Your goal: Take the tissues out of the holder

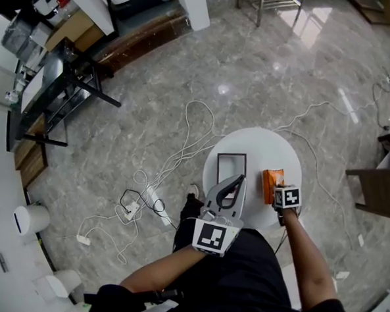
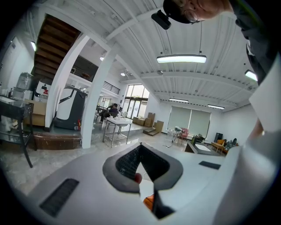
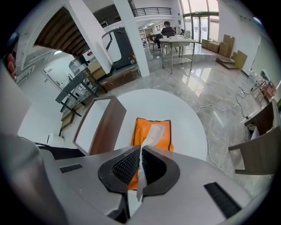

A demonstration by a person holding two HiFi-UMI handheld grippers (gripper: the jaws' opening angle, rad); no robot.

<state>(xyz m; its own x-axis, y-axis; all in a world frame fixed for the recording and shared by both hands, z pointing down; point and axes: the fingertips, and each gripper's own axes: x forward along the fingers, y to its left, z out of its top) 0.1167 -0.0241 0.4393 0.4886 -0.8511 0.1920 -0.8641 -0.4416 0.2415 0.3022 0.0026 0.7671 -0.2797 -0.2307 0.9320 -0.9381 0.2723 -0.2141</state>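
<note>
An orange tissue holder (image 3: 151, 132) lies flat on the round white table (image 3: 184, 112); in the head view this holder (image 1: 271, 182) sits at the table's right side. My right gripper (image 3: 141, 150) points steeply down just above it and is shut on a white tissue (image 3: 151, 135), which runs from the holder's slot up between the pads and hangs out behind them. The same gripper (image 1: 282, 194) shows in the head view under its marker cube. My left gripper (image 1: 238, 180) hovers nearly level beside the holder, fingertips together and holding nothing; from its own camera this gripper (image 2: 140, 145) points out across the room.
A brown-sided box with a white inside (image 1: 231, 166) lies on the table left of the holder, under my left gripper. White cables and a power strip (image 1: 154, 197) trail over the marble floor at the left. A dark chair (image 1: 377, 191) stands to the right.
</note>
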